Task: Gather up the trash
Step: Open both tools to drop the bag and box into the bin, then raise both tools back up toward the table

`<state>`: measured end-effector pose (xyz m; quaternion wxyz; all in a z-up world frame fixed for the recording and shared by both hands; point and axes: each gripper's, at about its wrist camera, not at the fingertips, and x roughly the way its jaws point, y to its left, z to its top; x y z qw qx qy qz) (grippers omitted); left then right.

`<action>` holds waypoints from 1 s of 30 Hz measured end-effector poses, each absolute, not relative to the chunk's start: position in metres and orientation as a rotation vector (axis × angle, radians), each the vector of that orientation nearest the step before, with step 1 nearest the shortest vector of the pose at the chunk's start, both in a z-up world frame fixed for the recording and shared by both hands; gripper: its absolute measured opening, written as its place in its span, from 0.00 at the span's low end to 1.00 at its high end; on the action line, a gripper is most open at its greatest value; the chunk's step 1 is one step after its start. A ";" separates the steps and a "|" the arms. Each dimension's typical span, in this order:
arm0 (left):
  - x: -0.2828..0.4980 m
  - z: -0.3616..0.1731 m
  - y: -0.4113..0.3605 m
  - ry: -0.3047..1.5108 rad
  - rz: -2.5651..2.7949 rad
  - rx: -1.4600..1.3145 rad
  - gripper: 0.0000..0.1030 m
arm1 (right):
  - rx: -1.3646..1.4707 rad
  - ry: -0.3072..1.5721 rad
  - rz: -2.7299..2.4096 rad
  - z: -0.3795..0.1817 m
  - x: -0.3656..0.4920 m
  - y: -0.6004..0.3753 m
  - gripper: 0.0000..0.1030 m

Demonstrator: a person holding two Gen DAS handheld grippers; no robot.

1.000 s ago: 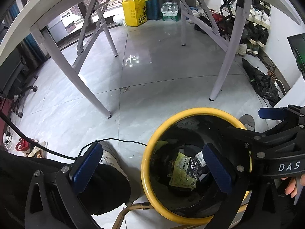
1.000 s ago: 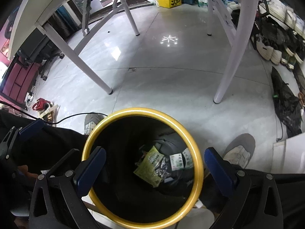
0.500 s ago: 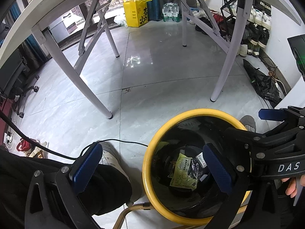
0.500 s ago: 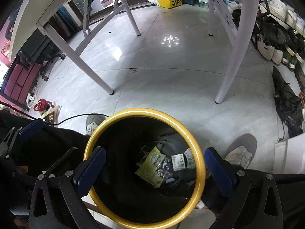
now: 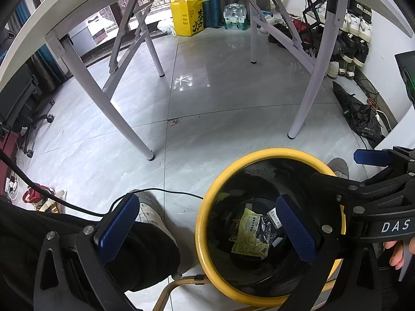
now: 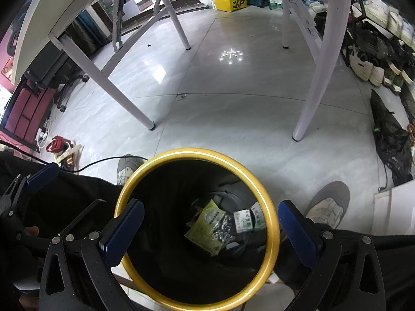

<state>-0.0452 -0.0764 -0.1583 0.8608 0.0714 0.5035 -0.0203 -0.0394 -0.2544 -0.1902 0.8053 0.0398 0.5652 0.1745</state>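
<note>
A black trash bin with a yellow rim (image 5: 207,212) (image 6: 269,207) stands on the floor below both grippers. At its bottom lie a yellow-green wrapper (image 5: 249,235) (image 6: 205,229), a dark crinkled packet (image 6: 224,226) and a small white-green packet (image 6: 246,220). My right gripper (image 6: 211,233) hangs open directly over the bin mouth, nothing between its blue pads. My left gripper (image 5: 207,230) is open too, spanning the bin's left rim, with its right pad (image 5: 295,228) over the bin. The right gripper's frame (image 5: 376,197) shows at the right of the left wrist view.
White folding-table legs (image 5: 103,98) (image 5: 308,90) stand on the grey tiled floor. The person's shoes (image 5: 150,210) (image 6: 326,207) flank the bin. A black cable (image 5: 160,190) runs across the floor. A yellow box (image 5: 192,18), water bottles (image 5: 234,16) and shoe racks (image 5: 347,39) line the far wall.
Both views have drifted slightly; the bin sits a little further right in each. Both grippers stay open, and the trash in the bin has not moved.
</note>
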 end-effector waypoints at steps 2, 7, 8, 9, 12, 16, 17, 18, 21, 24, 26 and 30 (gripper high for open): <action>-0.045 -0.158 -0.076 1.057 -0.043 0.149 0.99 | 0.086 1.211 0.374 -0.191 -0.040 -0.254 1.00; -0.045 -0.159 -0.076 1.056 -0.042 0.148 0.99 | 0.088 1.210 0.374 -0.191 -0.040 -0.254 1.00; -0.045 -0.159 -0.076 1.056 -0.039 0.149 0.99 | 0.088 1.210 0.374 -0.191 -0.040 -0.255 1.00; -0.045 -0.159 -0.075 1.057 -0.038 0.149 0.99 | 0.089 1.209 0.374 -0.191 -0.040 -0.255 1.00; -0.045 -0.159 -0.074 1.058 -0.039 0.143 0.99 | 0.090 1.207 0.374 -0.192 -0.040 -0.254 1.00; -0.047 -0.154 -0.071 1.045 -0.041 0.126 0.99 | 0.084 1.189 0.371 -0.188 -0.041 -0.254 1.00; -0.049 -0.151 -0.069 1.033 -0.040 0.117 0.99 | 0.080 1.180 0.373 -0.186 -0.042 -0.254 1.00; -0.051 -0.147 -0.067 1.019 -0.038 0.106 0.99 | 0.073 1.161 0.376 -0.182 -0.043 -0.253 1.00; -0.056 -0.137 -0.063 0.979 -0.033 0.076 0.99 | 0.063 1.105 0.380 -0.169 -0.047 -0.253 1.00; -0.061 -0.127 -0.057 0.945 -0.031 0.040 0.99 | 0.044 1.039 0.379 -0.151 -0.052 -0.253 1.00; -0.064 -0.120 -0.053 0.919 -0.031 0.023 0.99 | 0.020 0.987 0.382 -0.136 -0.057 -0.252 1.00; -0.068 -0.101 -0.049 0.865 -0.033 0.021 0.99 | -0.021 0.890 0.410 -0.107 -0.066 -0.249 1.00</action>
